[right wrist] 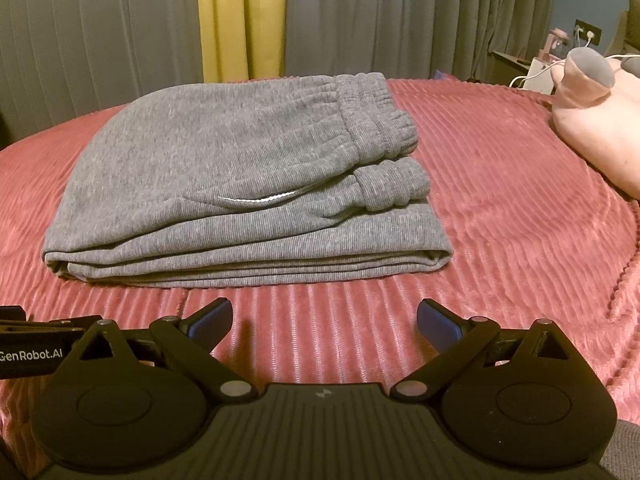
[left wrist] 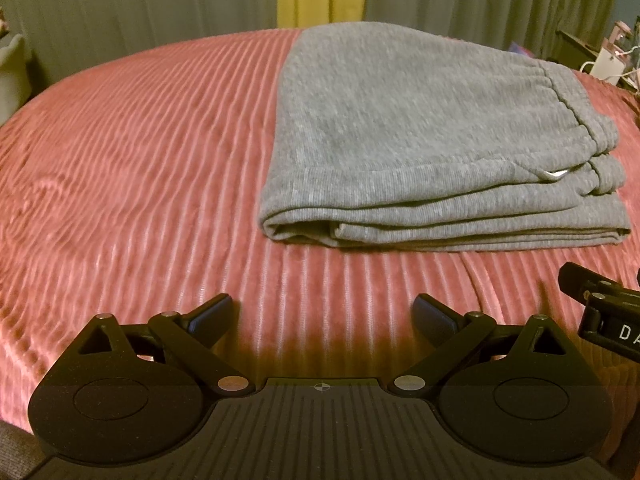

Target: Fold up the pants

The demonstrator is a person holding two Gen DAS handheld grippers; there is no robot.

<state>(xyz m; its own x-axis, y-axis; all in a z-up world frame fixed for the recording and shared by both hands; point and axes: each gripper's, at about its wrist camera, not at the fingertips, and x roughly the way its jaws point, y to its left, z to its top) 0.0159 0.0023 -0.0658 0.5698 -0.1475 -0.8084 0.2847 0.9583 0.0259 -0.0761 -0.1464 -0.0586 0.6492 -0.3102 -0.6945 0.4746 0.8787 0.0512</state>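
Pink ribbed bedspread [right wrist: 500, 200] covered the bed, its ridges running toward grey pleated curtains [right wrist: 400, 20] with a yellow panel [right wrist: 240, 20] at 12 o'clock. The grey pants [right wrist: 224, 184] lay folded in a stacked bundle on it, waistband toward 2 o'clock. A pink plush cushion [right wrist: 592, 120] sat at 2 o'clock. The left claw [left wrist: 323, 316] and right claw [right wrist: 325, 322] both stood wide and empty, just short of the bundle's near edge.
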